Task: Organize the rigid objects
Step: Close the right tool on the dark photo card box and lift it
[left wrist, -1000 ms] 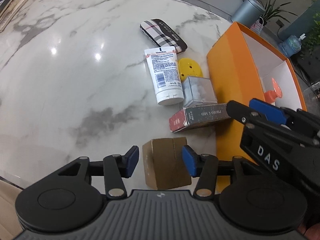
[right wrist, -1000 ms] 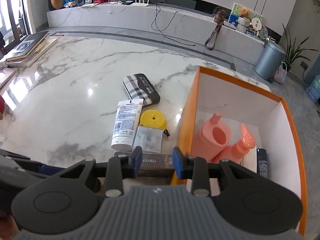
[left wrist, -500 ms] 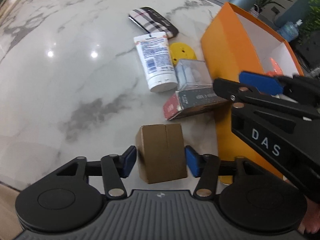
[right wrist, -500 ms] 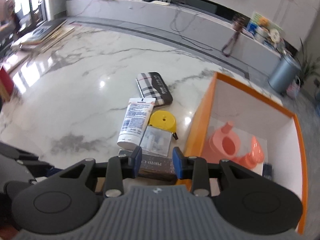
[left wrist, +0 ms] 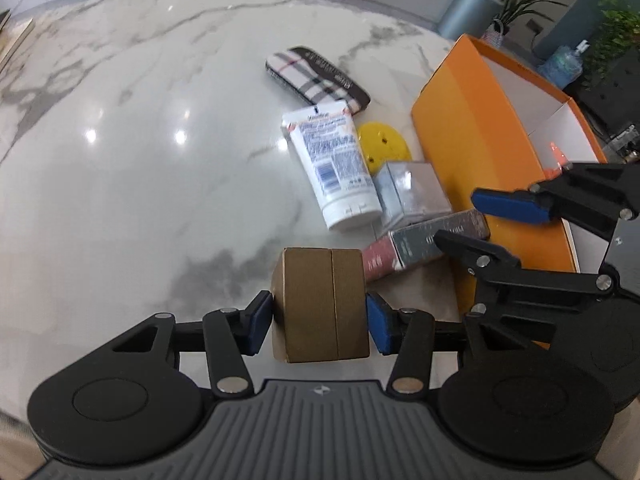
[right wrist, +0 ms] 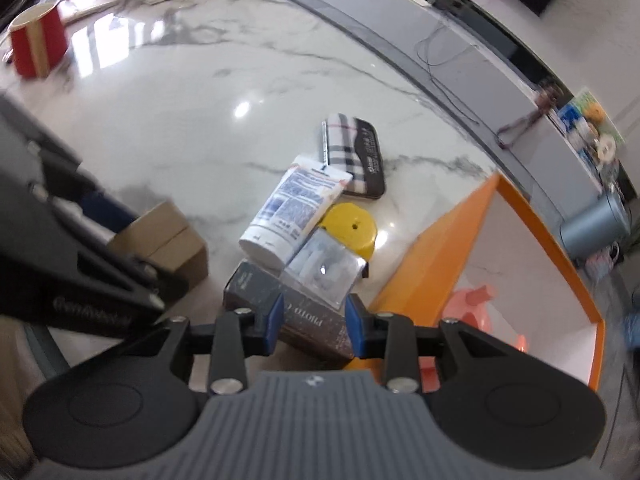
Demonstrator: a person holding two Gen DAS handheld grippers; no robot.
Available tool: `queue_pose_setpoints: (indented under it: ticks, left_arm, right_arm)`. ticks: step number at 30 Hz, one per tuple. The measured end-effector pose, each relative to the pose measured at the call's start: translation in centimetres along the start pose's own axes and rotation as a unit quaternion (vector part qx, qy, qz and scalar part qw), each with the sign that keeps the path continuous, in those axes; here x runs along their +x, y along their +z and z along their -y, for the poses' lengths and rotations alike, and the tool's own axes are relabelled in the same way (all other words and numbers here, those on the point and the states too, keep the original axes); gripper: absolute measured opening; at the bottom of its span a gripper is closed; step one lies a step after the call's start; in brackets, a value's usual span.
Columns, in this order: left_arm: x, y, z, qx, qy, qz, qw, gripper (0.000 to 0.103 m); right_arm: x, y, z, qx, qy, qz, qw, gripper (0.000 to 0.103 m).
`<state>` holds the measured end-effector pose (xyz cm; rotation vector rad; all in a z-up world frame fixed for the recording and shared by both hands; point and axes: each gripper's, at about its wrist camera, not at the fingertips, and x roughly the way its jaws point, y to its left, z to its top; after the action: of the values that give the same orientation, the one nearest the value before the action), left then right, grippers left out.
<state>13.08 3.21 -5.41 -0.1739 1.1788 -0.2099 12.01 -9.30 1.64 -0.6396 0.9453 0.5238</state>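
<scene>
Grasping step: the left gripper (left wrist: 320,316) clamps the cardboard box (left wrist: 320,304) while the right gripper (right wrist: 314,324), partly open, straddles the dark photo-card box (right wrist: 296,312), needing closure next.

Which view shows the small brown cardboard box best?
The left wrist view: the small brown cardboard box sits centred between the left gripper jaws, top seam visible. The right wrist view shows it partly hidden behind that gripper.
</scene>
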Motion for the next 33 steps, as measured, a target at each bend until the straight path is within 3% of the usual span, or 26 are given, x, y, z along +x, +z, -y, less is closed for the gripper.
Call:
queue_pose_setpoints:
  ticks: [4, 12, 20, 22, 26, 33]
  left_arm:
    - [0.2, 0.3, -0.2, -0.001, -0.003, 0.021, 0.9998, 0.057]
    - [0.4, 0.6, -0.6, -0.005, -0.003, 0.035, 0.9994, 0.057]
    - [0.2, 0.4, -0.9, -0.011, -0.007, 0.039, 0.9992, 0.057]
    - [0.3, 0.3, -0.5, -0.001, -0.002, 0.04, 0.9992, 0.057]
    - [0.3, 0.3, -0.6, -0.003, -0.004, 0.041, 0.9992, 0.057]
    - [0.2, 0.3, -0.8, -0.006, -0.006, 0.04, 0.9992, 0.057]
  right_arm:
    - [0.2, 0.6, -0.6, -0.051, -0.01, 0.0, 0.999, 0.034]
    - [-0.5, 0.6, -2.1, -0.13, 0.01, -0.002, 0.991, 0.034]
    - [-0.5, 0.9, -1.9, -0.154, 0.05, -0.032, 0.986, 0.034]
    - [0.2, 0.5, -2.1, -0.16, 0.049, -0.044, 0.985, 0.034]
    - [1.1, 0.6, -2.3, -0.151, 0.033, -0.038, 0.987, 0.046]
    - [2.4, 1.4, -2.0, -0.142, 0.016, -0.048, 0.989, 0.048]
